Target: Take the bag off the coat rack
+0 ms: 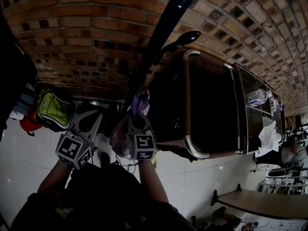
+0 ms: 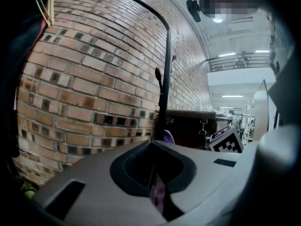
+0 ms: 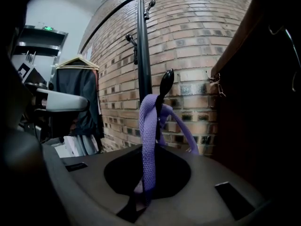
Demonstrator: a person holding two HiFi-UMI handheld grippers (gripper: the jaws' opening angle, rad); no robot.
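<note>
The black coat rack pole (image 1: 163,28) rises in front of the brick wall, with a curved hook (image 3: 165,81) on it. A purple woven strap (image 3: 148,140) of the bag loops over that hook and runs down into my right gripper (image 3: 143,192), which is shut on it. In the head view the right gripper (image 1: 139,121) sits at the pole, and the pinkish bag (image 1: 119,136) hangs between the two grippers. My left gripper (image 2: 157,192) has a slip of pink patterned fabric pinched in its closed jaws. The left gripper (image 1: 86,124) stays just left of the bag.
A dark wooden cabinet (image 1: 211,105) with metal trim stands right of the pole. On the left, a green-yellow backpack (image 1: 53,109) lies on the white tiled floor. A dark garment on a hanger (image 3: 77,93) hangs left of the rack. A desk (image 1: 260,203) is at lower right.
</note>
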